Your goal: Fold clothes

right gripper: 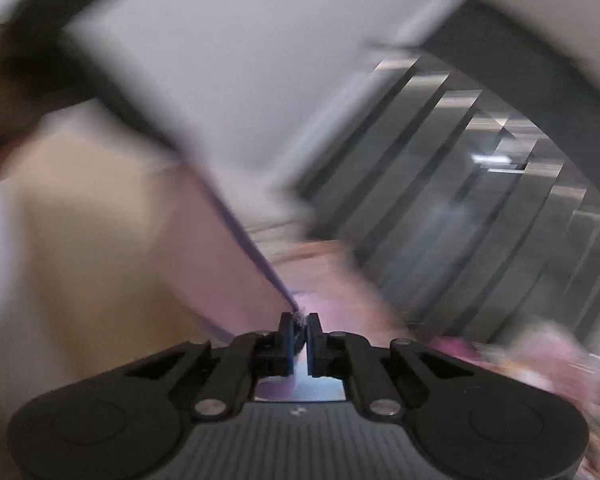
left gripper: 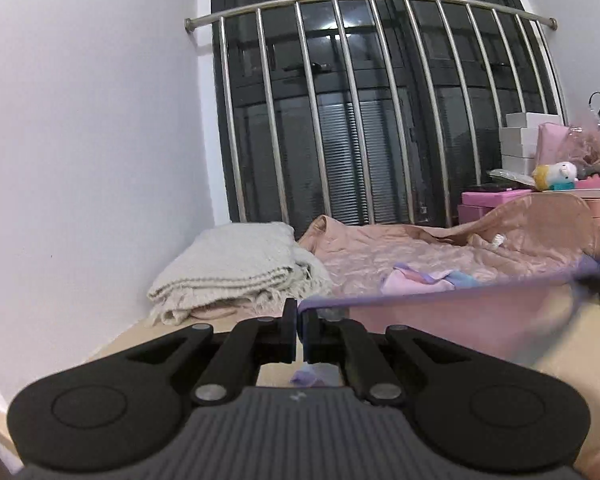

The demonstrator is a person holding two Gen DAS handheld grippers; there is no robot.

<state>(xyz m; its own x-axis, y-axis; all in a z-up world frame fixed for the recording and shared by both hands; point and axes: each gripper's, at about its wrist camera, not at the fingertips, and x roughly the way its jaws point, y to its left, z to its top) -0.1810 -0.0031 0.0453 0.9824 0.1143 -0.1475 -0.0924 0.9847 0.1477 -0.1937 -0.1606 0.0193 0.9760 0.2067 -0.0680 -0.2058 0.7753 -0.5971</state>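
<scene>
My left gripper (left gripper: 300, 312) is shut on the purple hem of a pink garment (left gripper: 440, 324) and holds it above the beige table (left gripper: 140, 340). The cloth stretches taut to the right, where it blurs. My right gripper (right gripper: 300, 320) is shut on the other end of the same pink garment (right gripper: 228, 256); its purple edge runs up and left from the fingertips. The right wrist view is heavily motion-blurred. A second pink and blue garment (left gripper: 420, 280) lies on the table behind.
A folded cream blanket (left gripper: 236, 268) lies at the left by the white wall. A satin pink cloth (left gripper: 460, 244) is spread behind. Pink and white boxes (left gripper: 516, 140) and toys stand at the right. A barred dark window (left gripper: 380, 120) is at the back.
</scene>
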